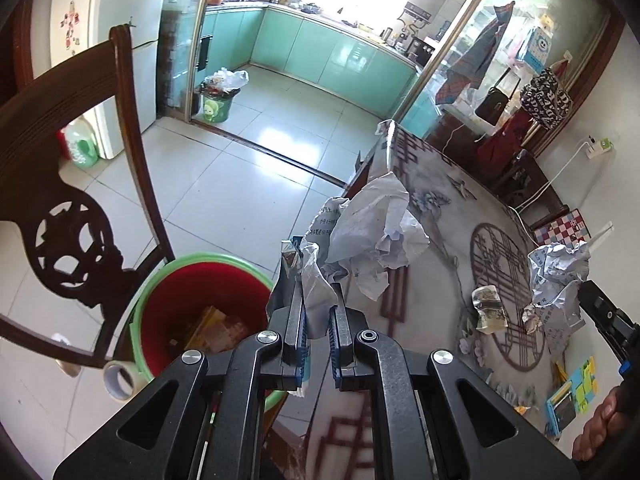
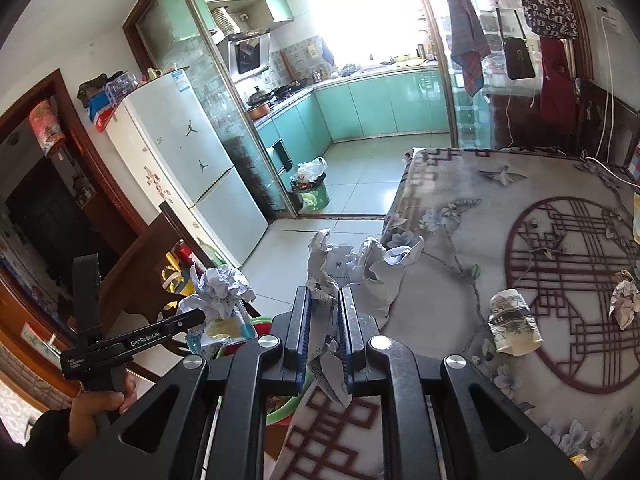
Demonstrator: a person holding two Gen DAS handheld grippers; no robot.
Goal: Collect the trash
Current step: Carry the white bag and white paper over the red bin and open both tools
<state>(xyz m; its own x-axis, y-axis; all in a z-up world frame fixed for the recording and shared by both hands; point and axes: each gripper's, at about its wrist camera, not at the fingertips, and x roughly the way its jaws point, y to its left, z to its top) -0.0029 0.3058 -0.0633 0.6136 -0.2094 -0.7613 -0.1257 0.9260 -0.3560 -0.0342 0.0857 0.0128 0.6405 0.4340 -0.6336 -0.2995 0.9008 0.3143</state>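
Both grippers carrying crumpled paper toward the bin at the table's near-left corner.

The table (image 2: 460,280), covered in a grey floral cloth with a dark red lattice medallion, holds the remaining trash: a tipped paper cup (image 2: 514,326) and a small paper scrap (image 2: 624,298) to the right. The red-lined, green-rimmed plastic bin (image 1: 200,304) sits low beside the table edge, so loads can be dropped straight in. The left gripper (image 1: 316,312) is clamped narrow on a crumpled white printed paper wad (image 1: 372,232), near the bin. The right gripper (image 2: 324,320) pinches a second crumpled paper sheet (image 2: 360,268), still over the table edge.
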